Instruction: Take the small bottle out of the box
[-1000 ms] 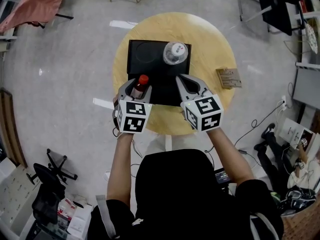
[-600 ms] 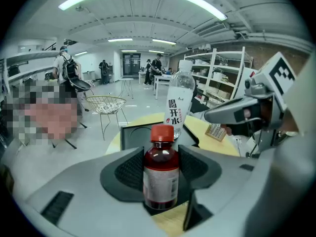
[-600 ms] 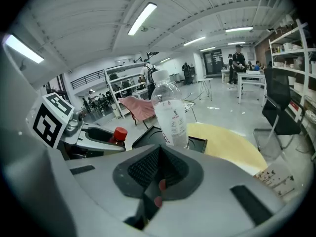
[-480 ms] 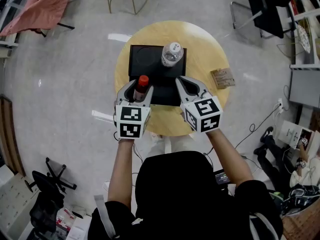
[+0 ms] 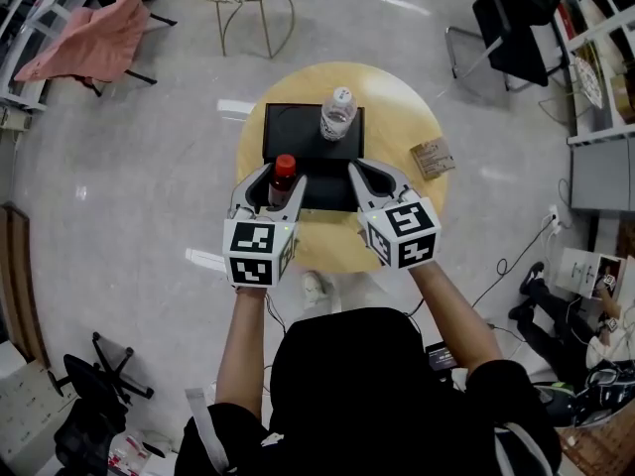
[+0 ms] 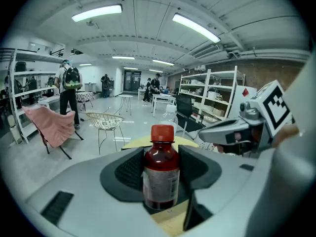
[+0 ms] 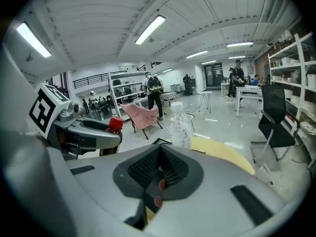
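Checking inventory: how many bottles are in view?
2. The small red-capped bottle is held in the left gripper; the clear water bottle stands in the black box.

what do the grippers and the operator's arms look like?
The left gripper and right gripper are light grey moulded shells with black ribbed pads, each carrying a white cube of black square markers. The person wears a black short-sleeved top; forearms bare.

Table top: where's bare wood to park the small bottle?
Widest bare wood on the table: between the black box and the brown card. Also the far arc beyond the box. Left rim strip is narrow. Near edge is crowded by the left gripper, holding the small bottle, and the right gripper.
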Demonstrator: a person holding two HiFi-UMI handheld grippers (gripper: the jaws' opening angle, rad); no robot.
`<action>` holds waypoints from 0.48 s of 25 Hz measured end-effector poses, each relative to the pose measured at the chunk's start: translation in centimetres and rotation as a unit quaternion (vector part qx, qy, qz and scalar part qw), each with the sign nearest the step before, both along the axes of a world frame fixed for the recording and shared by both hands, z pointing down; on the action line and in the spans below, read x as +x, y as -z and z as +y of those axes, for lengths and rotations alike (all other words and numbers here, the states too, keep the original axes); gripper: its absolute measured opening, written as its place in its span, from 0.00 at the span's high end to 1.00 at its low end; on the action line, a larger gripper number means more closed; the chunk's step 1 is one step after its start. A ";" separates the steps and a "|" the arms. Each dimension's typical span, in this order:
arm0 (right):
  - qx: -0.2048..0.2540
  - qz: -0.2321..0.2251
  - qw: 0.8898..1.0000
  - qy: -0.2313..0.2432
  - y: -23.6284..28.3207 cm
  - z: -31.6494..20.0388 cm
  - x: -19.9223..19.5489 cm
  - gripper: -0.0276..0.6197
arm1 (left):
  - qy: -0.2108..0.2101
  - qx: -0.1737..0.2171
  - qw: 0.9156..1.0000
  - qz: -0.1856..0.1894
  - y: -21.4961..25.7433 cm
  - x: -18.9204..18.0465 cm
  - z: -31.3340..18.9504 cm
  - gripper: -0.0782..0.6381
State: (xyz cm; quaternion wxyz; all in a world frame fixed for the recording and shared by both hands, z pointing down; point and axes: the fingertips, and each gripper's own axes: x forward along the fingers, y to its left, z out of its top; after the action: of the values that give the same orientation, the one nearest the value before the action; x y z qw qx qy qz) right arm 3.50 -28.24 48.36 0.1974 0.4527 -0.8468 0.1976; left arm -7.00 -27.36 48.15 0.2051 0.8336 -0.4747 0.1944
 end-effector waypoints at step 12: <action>0.063 -0.012 0.998 -0.011 6.0 4.8 -0.2 0.95 | -0.009 0.086 0.996 0.013 8.2 0.3 5.1 0.58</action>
State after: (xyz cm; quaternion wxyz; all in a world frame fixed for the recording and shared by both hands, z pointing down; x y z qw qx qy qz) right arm 3.33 -23.41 42.33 0.1559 0.4710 -0.8549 0.1516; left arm -6.65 -22.31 39.90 0.1366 0.8550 -0.4792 0.1436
